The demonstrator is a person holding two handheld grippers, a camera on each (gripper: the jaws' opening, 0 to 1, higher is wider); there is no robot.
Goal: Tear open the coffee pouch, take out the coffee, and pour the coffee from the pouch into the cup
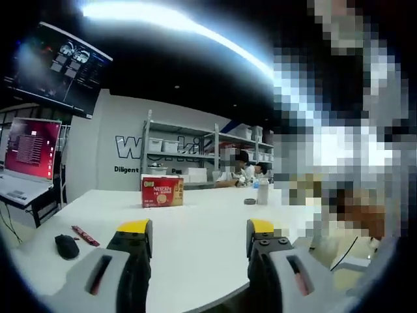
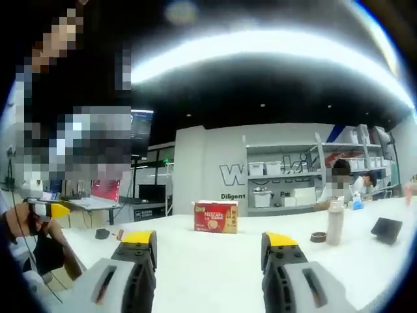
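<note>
A red Nescafe coffee box [image 1: 162, 191] stands upright near the middle of the white table [image 1: 202, 261]; it appears straight ahead as the box [image 2: 215, 216] in the right gripper view. A thin red coffee stick [image 1: 85, 235] lies flat at the table's left edge. My left gripper [image 1: 197, 228] is open above the near part of the table, well short of the box, with nothing between its yellow-tipped jaws. My right gripper [image 2: 210, 240] is likewise open and holds nothing. A yellow tip of the left gripper [image 2: 51, 210] shows at the far left of the right gripper view.
A black mouse [image 1: 66, 246] lies beside the stick. A laptop [image 1: 29, 156] sits on a stand to the left. A pale bottle [image 2: 335, 222], a small dark round lid [image 2: 318, 237] and a black flat object [image 2: 386, 228] stand right of the box. People sit by the shelves [image 1: 195, 153] behind.
</note>
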